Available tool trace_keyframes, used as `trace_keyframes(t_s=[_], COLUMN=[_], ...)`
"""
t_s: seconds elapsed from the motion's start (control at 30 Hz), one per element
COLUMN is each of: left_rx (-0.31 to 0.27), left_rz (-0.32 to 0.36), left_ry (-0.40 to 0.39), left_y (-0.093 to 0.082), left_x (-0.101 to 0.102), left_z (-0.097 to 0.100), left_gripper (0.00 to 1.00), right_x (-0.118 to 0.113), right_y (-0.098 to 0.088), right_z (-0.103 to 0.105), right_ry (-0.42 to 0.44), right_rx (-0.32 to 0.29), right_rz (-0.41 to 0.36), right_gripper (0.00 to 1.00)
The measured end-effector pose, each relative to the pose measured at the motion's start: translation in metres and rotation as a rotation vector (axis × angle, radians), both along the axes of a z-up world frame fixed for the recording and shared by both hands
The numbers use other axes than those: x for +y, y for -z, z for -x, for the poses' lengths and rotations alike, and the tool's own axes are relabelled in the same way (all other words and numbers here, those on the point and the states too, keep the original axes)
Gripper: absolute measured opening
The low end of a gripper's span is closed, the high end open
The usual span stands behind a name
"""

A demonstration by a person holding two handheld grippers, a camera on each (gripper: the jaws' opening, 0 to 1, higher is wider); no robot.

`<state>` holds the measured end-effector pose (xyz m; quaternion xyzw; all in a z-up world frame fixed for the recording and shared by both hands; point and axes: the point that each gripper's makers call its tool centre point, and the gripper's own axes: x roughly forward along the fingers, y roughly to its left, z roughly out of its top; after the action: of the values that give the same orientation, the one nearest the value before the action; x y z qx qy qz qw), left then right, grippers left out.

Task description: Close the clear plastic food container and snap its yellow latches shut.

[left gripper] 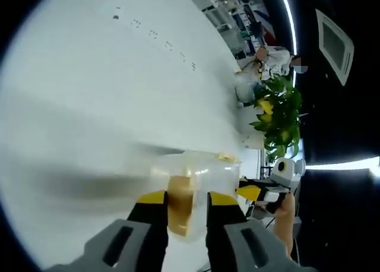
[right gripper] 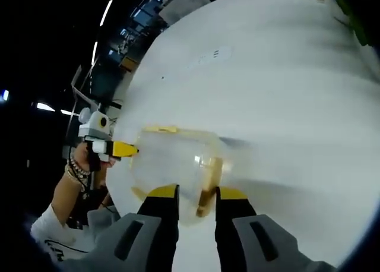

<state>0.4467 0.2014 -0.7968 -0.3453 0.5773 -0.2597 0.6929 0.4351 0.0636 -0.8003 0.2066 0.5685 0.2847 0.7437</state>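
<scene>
Your left gripper (left gripper: pixel 187 208) clenched clear plastic container's (left gripper: pixel 196 177) yellow latch (left gripper: pixel 180 211); your right gripper (right gripper: pixel 197 202) clenched opposite latch (right gripper: pixel 209 186), container on white table (right gripper: pixel 285 94).

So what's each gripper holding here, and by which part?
Both grippers, left and right, have their jaws set either side of the clear container, each at a yellow latch on its near edge. Blur hides whether either truly clamps it.
</scene>
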Motion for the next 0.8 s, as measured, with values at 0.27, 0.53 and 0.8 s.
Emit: trace_keyframes(t_s=[0.27,0.53,0.8], left_rx=[0.028,-0.004,-0.001], left_rz=[0.025,-0.004,-0.138], left_ry=[-0.011,0.039,0.086], left_y=[0.002,0.003,0.001], left_x=[0.001,0.004,0.003], left_z=[-0.001,-0.002,0.001], left_gripper=[0.14,0.15,0.22], right_x=[-0.005,-0.007,-0.005], right_y=[-0.003,-0.007,-0.013], right_z=[-0.017,-0.017,-0.011], right_ry=[-0.002,-0.026,-0.104], right_rx=[0.004,-0.015,-0.087], right_rz=[0.012,0.022,0.110], right_gripper=[0.19,0.20,0.22])
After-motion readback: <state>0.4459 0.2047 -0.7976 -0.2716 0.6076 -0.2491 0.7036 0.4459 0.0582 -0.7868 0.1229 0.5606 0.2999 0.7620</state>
